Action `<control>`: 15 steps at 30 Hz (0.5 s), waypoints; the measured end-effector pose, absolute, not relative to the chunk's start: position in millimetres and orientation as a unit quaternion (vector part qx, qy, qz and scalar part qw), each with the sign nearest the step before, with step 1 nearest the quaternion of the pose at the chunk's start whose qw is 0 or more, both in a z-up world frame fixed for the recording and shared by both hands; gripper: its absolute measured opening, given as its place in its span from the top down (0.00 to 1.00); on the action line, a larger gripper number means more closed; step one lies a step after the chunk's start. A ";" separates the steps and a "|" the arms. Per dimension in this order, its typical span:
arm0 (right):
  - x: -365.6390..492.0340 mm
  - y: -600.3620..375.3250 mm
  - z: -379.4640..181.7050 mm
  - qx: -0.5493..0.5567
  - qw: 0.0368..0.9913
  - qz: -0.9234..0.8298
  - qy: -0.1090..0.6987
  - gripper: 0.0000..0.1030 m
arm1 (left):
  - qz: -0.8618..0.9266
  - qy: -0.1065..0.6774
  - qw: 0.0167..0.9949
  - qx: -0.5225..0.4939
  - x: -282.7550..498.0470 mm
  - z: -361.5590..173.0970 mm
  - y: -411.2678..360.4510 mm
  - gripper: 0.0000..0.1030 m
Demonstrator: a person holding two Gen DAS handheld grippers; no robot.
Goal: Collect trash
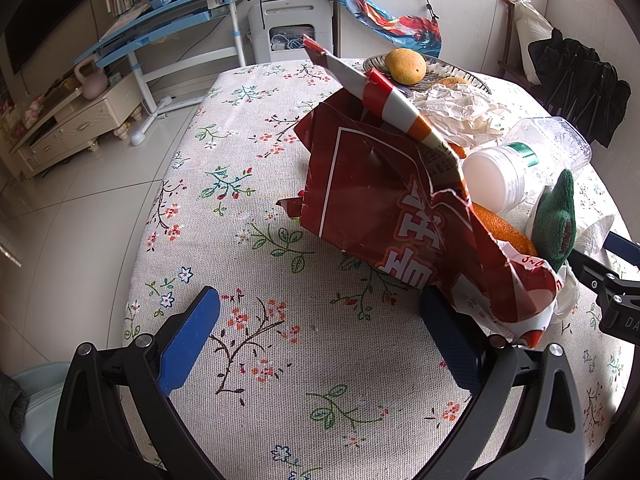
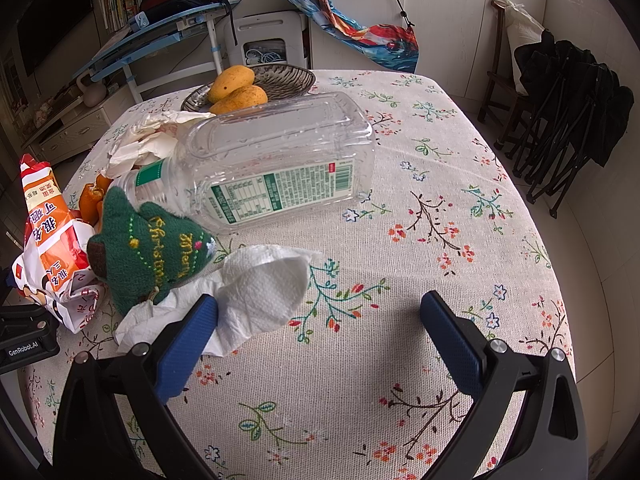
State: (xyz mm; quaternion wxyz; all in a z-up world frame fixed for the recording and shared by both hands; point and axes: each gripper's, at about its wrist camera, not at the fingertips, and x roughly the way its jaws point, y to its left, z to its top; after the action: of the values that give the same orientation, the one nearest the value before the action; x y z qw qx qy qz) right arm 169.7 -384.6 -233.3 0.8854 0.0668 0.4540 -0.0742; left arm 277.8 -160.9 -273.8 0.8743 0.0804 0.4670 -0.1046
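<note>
A heap of trash is seen on the flower-patterned bench, gathered toward its left edge in the right wrist view. The left tongs are held wide open and grip nothing; bare cloth is seen between the blue pads. A torn red snack bag stands just ahead of them, and its lower corner is seen just beside the right-hand pad; contact cannot be told. Behind the bag, orange peel, a green knitted Christmas-tree toy and a clear plastic bottle lying on its side are seen. The right tongs are likewise spread wide and empty. A crumpled white paper towel is seen touching the outer side of their left-hand pad, with the toy just beyond it. Crumpled paper lies behind the bottle. Near the far edge, a dish with mangoes is seen.
</note>
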 end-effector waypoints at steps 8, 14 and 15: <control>169.5 -384.8 -233.4 0.067 0.885 -0.074 0.454 0.06 | -0.105 0.467 0.874 0.080 278.1 -273.7 -161.6 0.06; 169.4 -385.0 -233.4 0.067 0.885 -0.074 0.454 0.06 | -0.105 0.467 0.874 0.080 278.1 -273.7 -161.6 0.06; 169.6 -384.7 -233.4 0.067 0.885 -0.074 0.454 0.06 | -0.105 0.467 0.874 0.080 277.8 -273.8 -160.8 0.06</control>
State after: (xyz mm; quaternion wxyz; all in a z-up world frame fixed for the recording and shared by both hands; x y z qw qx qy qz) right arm 169.6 -384.7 -233.4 0.8855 0.0668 0.4538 -0.0743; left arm 277.8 -160.8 -273.8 0.8743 0.0804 0.4671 -0.1046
